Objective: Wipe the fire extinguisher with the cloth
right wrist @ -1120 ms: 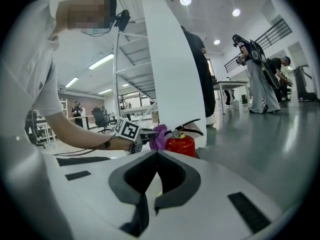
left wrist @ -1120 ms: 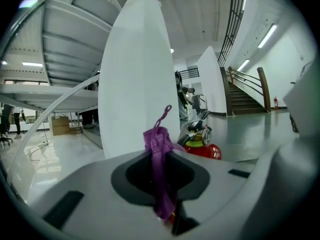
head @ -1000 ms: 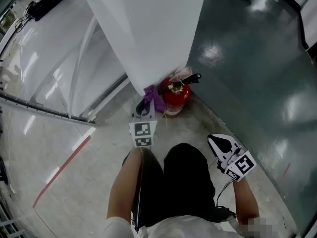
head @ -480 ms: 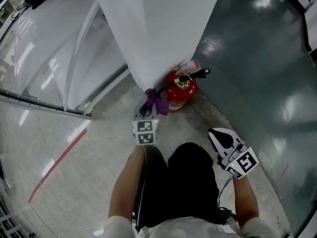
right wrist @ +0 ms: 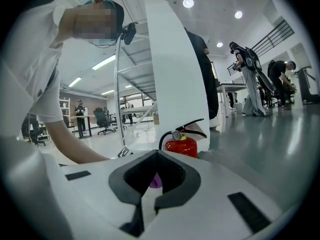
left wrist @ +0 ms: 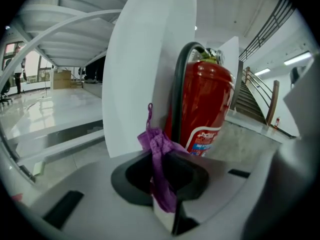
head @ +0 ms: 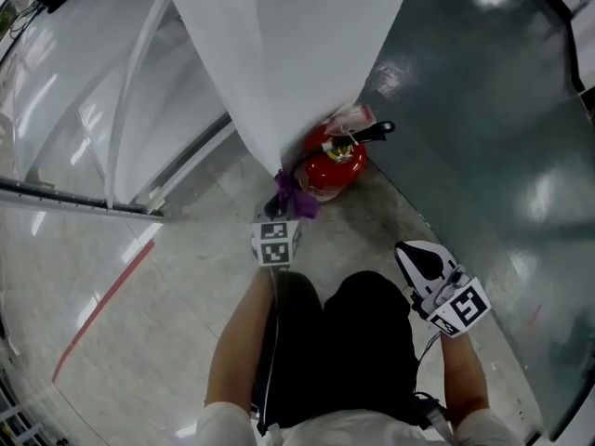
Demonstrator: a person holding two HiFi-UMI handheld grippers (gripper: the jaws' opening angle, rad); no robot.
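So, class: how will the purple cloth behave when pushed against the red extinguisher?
Probably floppy: the purple cloth droops and bunches where the left tool pinches it. Likely light: that pinch alone holds it. It should mould round the curved extinguisher.

Bright indoors, lit from above by round ceiling lamps (right wrist: 188,3) and long strip lights (right wrist: 102,62), with big white patches of glare on the shiny dark green floor (head: 548,198) and on the pale floor (head: 56,221) at the left of the head view. Bent round like a fishbowl in both gripper views, with black corners all the way round and soft blur up close along the bottom. Sharp and clear farther off, with a small bright shine down the side of the red fire extinguisher (left wrist: 207,109).
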